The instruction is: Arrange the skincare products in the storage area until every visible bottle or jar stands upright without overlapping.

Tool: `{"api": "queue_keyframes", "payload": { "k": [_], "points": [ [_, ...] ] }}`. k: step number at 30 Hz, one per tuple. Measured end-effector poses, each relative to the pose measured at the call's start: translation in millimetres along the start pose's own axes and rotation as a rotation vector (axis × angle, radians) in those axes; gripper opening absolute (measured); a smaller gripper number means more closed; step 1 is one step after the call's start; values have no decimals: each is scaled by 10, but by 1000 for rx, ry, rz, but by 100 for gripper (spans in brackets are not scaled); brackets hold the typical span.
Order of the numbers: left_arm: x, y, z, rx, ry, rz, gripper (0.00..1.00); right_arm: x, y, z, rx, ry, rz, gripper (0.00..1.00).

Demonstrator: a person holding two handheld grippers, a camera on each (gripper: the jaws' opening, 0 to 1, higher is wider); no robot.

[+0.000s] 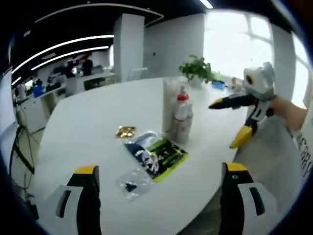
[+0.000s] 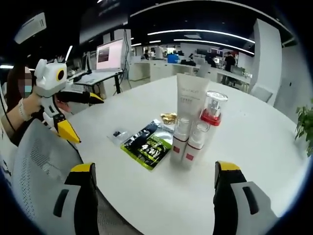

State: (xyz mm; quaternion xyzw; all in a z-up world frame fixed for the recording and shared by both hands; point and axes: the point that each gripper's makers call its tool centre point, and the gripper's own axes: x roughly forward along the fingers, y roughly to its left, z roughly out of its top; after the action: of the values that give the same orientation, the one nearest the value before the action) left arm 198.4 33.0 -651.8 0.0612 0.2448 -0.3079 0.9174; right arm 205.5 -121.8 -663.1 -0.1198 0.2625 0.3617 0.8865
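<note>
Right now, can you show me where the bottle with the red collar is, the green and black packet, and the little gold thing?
Red-collared bottle (image 2: 213, 111): right gripper view, on its clear cap.
Green and black packet (image 2: 148, 143): right gripper view, middle of its printed face.
Gold thing (image 1: 125, 131): left gripper view, its centre.

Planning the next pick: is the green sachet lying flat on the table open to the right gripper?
Probably yes. The green sachet lies flat near the table edge, left of the bottles, with bare table before the open right gripper.
</note>
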Motion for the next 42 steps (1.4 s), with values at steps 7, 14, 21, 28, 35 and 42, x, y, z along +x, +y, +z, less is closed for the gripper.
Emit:
{"api": "queue_keyframes", "payload": {
  "k": [7, 14, 21, 28, 35, 42],
  "points": [
    [26, 89, -3, 18, 11, 8, 99, -5, 3, 22, -6, -3, -2, 100],
    [71, 74, -38, 41, 45, 7, 99, -44, 0, 72, -5, -16, -7, 100],
    [153, 246, -86, 43, 69, 21, 94, -67, 4, 95, -24, -7, -11, 100],
    [294, 297, -89, 90, 113, -5, 95, -115, 30, 160, -41, -11, -25, 100],
    [492, 388, 50, 142, 128, -20, 93, -179, 69, 242, -41, -20, -22, 100],
    [782, 509, 166, 232, 157, -51, 91, -207, 128, 277, -49, -16, -8, 100]
  ]
}}
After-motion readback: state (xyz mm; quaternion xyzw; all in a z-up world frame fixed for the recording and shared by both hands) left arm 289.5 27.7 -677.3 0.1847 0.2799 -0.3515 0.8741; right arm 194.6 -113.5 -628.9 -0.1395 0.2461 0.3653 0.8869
